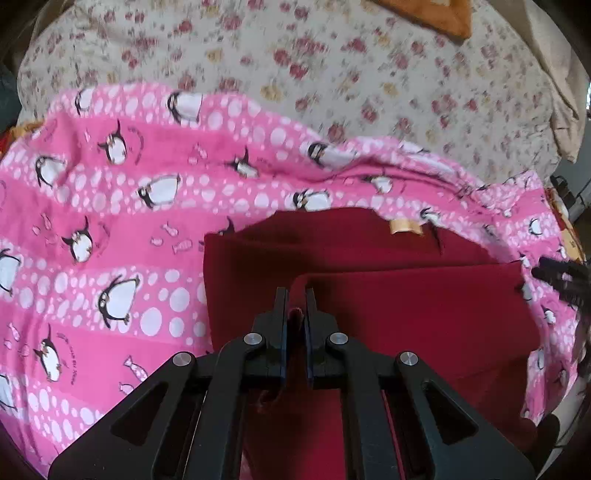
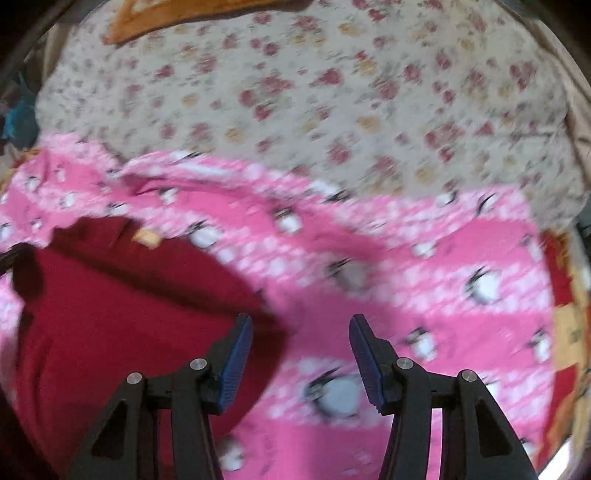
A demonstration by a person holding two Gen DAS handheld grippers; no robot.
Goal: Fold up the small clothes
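Observation:
A dark red garment (image 1: 406, 295) lies partly folded on a pink penguin-print blanket (image 1: 110, 221). It has a small gold label (image 1: 404, 227) near its far edge. My left gripper (image 1: 295, 299) is shut on a fold of the red garment's near edge. My right gripper (image 2: 301, 325) is open and empty, just right of the red garment (image 2: 129, 314), above the pink blanket (image 2: 424, 277). The right gripper's tips also show at the right edge of the left wrist view (image 1: 557, 275). The right wrist view is motion-blurred.
A cream floral bedsheet (image 1: 332, 74) covers the bed beyond the blanket, also in the right wrist view (image 2: 332, 92). An orange cloth (image 1: 436, 18) lies at the far edge. A red and orange patterned cover (image 2: 565, 314) shows at the right.

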